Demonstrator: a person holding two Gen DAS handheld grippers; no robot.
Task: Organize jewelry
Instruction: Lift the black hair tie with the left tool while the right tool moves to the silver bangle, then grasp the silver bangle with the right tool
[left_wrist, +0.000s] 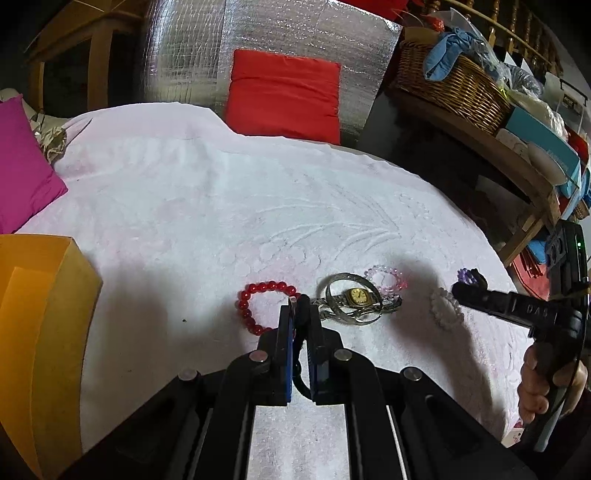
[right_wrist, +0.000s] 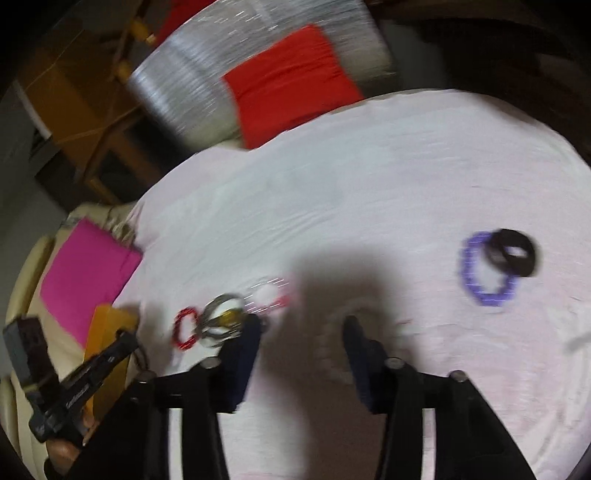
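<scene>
A white towel (left_wrist: 229, 206) covers the surface, which could be a counter or a bed; I cannot tell which. At its left edge stands an open yellow box (left_wrist: 44, 295), probably where the jewelry is meant to go. Behind are a red cushion (left_wrist: 284, 92) and a pink cushion (left_wrist: 26, 166).

The left tool (left_wrist: 298, 300) has its fingers nearly together, pinched on the near right of the red bracelet (left_wrist: 258, 299), which otherwise lies on the towel. The right tool (right_wrist: 301, 325) is wide open and holds nothing; it hangs low over the white bracelet (left_wrist: 445, 306), whose beads are blurred in its own view.

The step in hand looks like the pickup of the red bracelet. Next, lift it clear without snagging the watch (left_wrist: 356, 297) just beside it, then carry it left to the box.

Count: four bead bracelets (red, white, clear pink (left_wrist: 386, 278), purple (right_wrist: 484, 273)), one watch lying tangled with a silver bangle (left_wrist: 343, 286), and one black ring (right_wrist: 515, 251) touching the purple bracelet.
</scene>
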